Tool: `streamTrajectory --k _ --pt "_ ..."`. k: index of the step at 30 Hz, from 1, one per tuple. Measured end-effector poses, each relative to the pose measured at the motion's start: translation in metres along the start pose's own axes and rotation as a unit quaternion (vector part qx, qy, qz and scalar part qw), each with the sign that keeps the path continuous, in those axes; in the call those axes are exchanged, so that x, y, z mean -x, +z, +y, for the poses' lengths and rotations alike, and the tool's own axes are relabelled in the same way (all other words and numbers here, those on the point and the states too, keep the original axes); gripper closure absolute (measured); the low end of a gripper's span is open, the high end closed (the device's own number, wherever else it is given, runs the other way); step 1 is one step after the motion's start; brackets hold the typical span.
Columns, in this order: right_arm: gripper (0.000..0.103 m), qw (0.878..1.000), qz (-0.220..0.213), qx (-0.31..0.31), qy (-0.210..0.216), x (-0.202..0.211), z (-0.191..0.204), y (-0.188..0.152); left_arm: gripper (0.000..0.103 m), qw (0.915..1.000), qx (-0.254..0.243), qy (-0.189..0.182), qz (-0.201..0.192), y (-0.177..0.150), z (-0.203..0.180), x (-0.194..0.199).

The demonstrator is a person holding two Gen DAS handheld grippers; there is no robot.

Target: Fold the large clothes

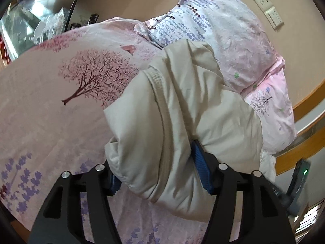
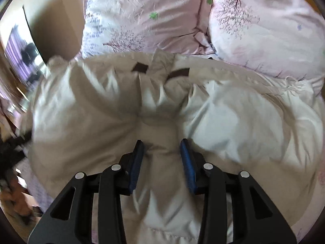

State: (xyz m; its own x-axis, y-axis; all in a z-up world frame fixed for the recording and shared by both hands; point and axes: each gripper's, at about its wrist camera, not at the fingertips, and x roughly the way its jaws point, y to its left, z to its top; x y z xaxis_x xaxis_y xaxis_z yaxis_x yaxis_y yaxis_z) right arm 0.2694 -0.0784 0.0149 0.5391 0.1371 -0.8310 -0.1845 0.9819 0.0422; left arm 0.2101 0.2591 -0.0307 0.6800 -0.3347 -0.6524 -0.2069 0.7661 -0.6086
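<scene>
My left gripper (image 1: 160, 172) is holding a thick fold of the beige padded jacket (image 1: 182, 109), jaws set fairly wide around the bulk, the blue pads (image 1: 200, 166) pressing into the cloth on both sides. The jacket is lying bunched on the bed (image 1: 40, 105), over the pink sheet with the tree print, its far end reaching the pillows (image 1: 223, 32) by the wall. A ribbed seam is running down the fold toward me.

My right gripper (image 2: 162, 156) is pinching a narrower ridge of the same jacket (image 2: 85, 109), jaws partly closed, the blue pads (image 2: 187, 162) touching cloth on each side. Two dark tabs (image 2: 140, 68) are showing near its far edge, just before the two pillows (image 2: 146, 16). The left part of this view is blurring.
</scene>
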Motion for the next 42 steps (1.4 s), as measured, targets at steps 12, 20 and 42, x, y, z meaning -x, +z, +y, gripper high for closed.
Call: streamTrajectory --k 12,20,42 --pt "0.061 0.999 0.002 0.031 -0.039 -0.018 0.01 0.003 0.078 0.995 -0.036 -0.056 -0.074 0.009 -0.035 0.031" --pt "0.06 0.998 -0.003 0.04 -0.057 -0.024 0.014 0.002 0.079 0.9739 -0.147 -0.118 -0.126 -0.004 -0.113 0.061" --pt "0.077 0.998 0.028 -0.04 0.039 -0.021 -0.02 0.036 0.077 0.945 -0.259 -0.149 -0.133 -0.035 -0.188 0.065"
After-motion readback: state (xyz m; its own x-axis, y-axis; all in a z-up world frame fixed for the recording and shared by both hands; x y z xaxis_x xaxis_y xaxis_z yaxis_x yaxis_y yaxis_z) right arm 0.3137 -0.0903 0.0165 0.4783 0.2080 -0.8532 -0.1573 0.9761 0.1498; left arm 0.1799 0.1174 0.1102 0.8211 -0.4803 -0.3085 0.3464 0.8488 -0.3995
